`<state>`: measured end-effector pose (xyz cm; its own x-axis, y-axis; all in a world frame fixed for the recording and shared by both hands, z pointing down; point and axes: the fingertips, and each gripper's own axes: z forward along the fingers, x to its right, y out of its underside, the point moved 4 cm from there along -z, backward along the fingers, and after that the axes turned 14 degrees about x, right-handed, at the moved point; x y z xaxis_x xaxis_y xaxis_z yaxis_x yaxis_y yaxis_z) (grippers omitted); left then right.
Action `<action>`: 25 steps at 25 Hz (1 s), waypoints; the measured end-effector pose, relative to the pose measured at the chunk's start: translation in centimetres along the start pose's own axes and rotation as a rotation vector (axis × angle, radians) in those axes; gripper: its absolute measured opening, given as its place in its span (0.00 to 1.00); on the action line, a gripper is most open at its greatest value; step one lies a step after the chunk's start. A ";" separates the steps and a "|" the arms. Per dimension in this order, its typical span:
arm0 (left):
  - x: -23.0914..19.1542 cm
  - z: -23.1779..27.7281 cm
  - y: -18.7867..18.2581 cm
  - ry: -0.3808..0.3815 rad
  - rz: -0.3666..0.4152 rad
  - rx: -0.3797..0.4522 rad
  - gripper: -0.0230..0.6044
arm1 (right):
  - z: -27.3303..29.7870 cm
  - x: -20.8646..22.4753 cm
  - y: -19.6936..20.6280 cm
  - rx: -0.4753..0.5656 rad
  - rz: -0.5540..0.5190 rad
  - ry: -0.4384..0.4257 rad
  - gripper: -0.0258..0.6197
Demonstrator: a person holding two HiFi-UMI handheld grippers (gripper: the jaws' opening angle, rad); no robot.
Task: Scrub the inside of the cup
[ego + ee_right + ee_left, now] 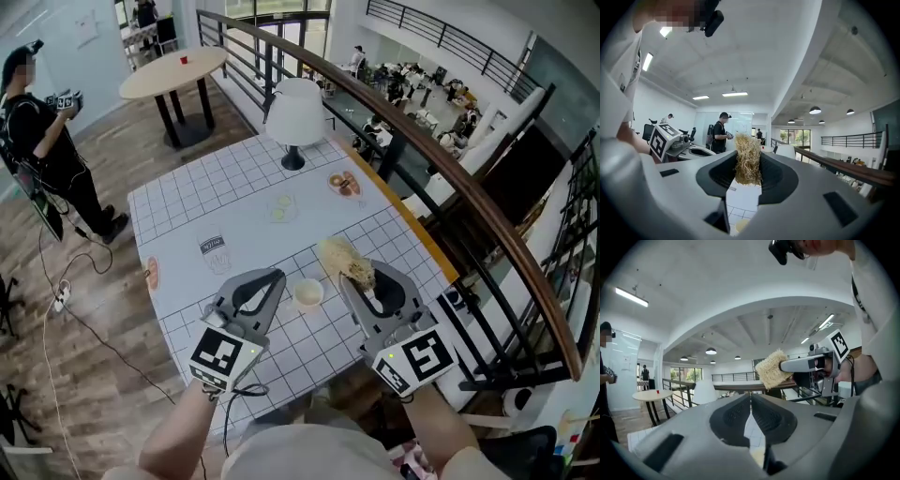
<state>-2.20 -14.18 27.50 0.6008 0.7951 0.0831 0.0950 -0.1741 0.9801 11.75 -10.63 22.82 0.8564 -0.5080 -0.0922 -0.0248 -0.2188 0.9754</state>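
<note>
A small white cup (307,293) stands upright on the grid-patterned table (187,202), between my two grippers. My left gripper (277,277) hovers just left of the cup, and its jaws meet with nothing between them (750,398). A pale bit of the cup (757,458) shows below those jaws. My right gripper (364,284) is shut on a straw-coloured fibrous scrubber (347,261), held just right of the cup and above the table. The right gripper view shows the scrubber (748,159) sticking up from between the jaws. The left gripper view shows the scrubber (772,369) held by the right gripper.
A white table lamp (295,112) stands at the table's far side, with a small plate (344,184) to its right. A railing (450,178) runs close along the table's right edge. A person (42,141) stands at far left near a round table (173,70).
</note>
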 end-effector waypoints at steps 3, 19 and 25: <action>0.2 -1.0 -5.6 -0.053 0.017 0.104 0.07 | -0.4 -1.2 -3.7 0.072 -0.014 -0.029 0.22; 2.8 -6.5 -17.0 -0.121 0.223 0.258 0.06 | -3.9 -4.5 -13.6 0.257 -0.189 -0.004 0.23; 3.6 -7.0 -14.8 -0.129 0.239 0.220 0.06 | -5.6 -4.9 -11.9 0.218 -0.132 0.018 0.23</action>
<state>-7.01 -4.69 14.54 0.7207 0.6391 0.2687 0.0994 -0.4789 0.8722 10.75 -0.86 12.82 0.8688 -0.4483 -0.2103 -0.0209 -0.4575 0.8890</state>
